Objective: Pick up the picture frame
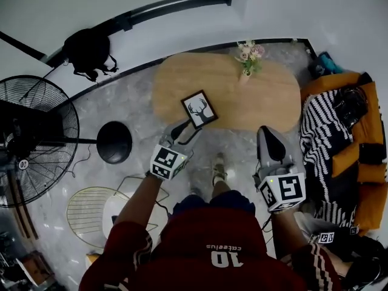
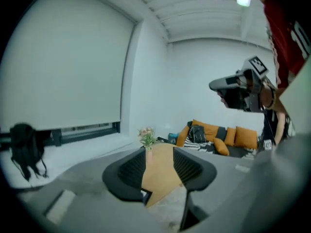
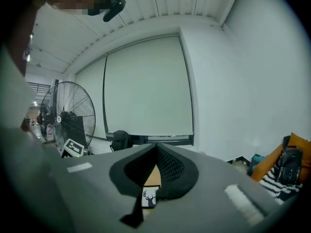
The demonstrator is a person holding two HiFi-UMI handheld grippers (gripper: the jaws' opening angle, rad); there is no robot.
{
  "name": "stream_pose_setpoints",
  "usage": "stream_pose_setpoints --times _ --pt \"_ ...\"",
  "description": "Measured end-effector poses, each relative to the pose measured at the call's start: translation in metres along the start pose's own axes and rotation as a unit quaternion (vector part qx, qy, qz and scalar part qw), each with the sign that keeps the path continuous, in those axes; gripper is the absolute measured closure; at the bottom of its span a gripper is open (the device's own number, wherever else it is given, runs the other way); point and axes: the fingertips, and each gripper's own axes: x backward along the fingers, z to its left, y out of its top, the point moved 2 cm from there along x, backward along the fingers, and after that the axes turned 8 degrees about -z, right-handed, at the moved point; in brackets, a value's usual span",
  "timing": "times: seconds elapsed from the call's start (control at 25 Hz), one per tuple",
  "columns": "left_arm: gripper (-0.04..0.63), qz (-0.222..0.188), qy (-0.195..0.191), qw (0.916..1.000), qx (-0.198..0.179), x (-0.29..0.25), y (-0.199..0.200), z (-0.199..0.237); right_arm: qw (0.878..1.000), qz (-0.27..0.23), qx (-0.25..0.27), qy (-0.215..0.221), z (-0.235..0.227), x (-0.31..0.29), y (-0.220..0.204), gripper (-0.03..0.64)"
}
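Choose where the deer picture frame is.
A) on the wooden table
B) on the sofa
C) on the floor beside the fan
A: the frame sits on the table, near the edge on the person's side.

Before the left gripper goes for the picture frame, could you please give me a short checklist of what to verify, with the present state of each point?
1. The picture frame is in view, at the near edge of the table: ok.
2. The left gripper has its fingers apart: ok.
3. Frame seated between the left fingers: not ok, the gap shows mostly table.
4. The vase of flowers stands well away from the frame: ok.
5. The right gripper is shut, empty and out of the way: ok.
6. Frame lying flat or propped up: cannot tell.
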Motion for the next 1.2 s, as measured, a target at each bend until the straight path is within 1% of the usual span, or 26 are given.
stream_pose_setpoints --times 0.04,0.08,0.16,0.2,0.28,0.36,0.44,0.6,0.76,0.84,1.0,1.2 --pt "0.41 -0.002 0.006 0.9992 0.038 -0.004 -0.011 0.006 1.0 0.005 -0.002 -0.002 -0.001 -0.002 -0.005 0.62" --pt "0.41 -0.004 0.013 0.9976 0.068 -0.008 -0.023 0.012 1.0 0.008 -0.004 -0.005 -0.003 -0.003 -0.01 0.62" --pt "0.411 0.001 0.025 0.993 0.116 -0.017 -0.05 0.021 1.0 0.014 -0.006 -0.009 -0.007 -0.005 -0.02 0.62" --pt "0.411 0.006 0.03 0.9896 0.141 -0.021 -0.066 0.025 1.0 0.017 -0.005 -0.011 -0.008 -0.005 -0.026 0.62" --pt "0.411 0.017 0.045 0.9799 0.193 -0.029 -0.101 0.034 1.0 0.02 0.007 -0.014 -0.012 -0.007 -0.035 0.62" --pt "0.411 0.024 0.063 0.9703 0.232 -0.036 -0.133 0.042 0.999 0.023 0.026 -0.016 -0.014 -0.009 -0.044 0.62" --pt "0.411 0.03 0.075 0.9624 0.259 -0.041 -0.162 0.049 0.999 0.023 0.037 -0.013 -0.012 -0.012 -0.054 0.62" --pt "0.411 0.046 0.08 0.9486 0.303 -0.049 -0.22 0.059 0.998 0.039 0.039 -0.016 -0.005 -0.012 -0.08 0.62" --pt "0.411 0.053 0.083 0.9349 0.341 -0.059 -0.274 0.065 0.998 0.013 0.053 -0.013 0.0 -0.012 -0.103 0.62" --pt "0.411 0.058 0.088 0.9256 0.364 -0.065 -0.303 0.066 0.998 0.017 0.052 -0.018 0.001 -0.009 -0.12 0.62" --pt "0.411 0.058 0.105 0.9031 0.412 -0.08 -0.353 0.074 0.998 0.014 0.055 -0.026 -0.001 -0.009 -0.147 0.62" --pt "0.41 0.039 0.113 0.8811 0.458 -0.094 -0.383 0.087 0.998 0.017 0.056 -0.037 -0.005 -0.01 -0.171 0.62"
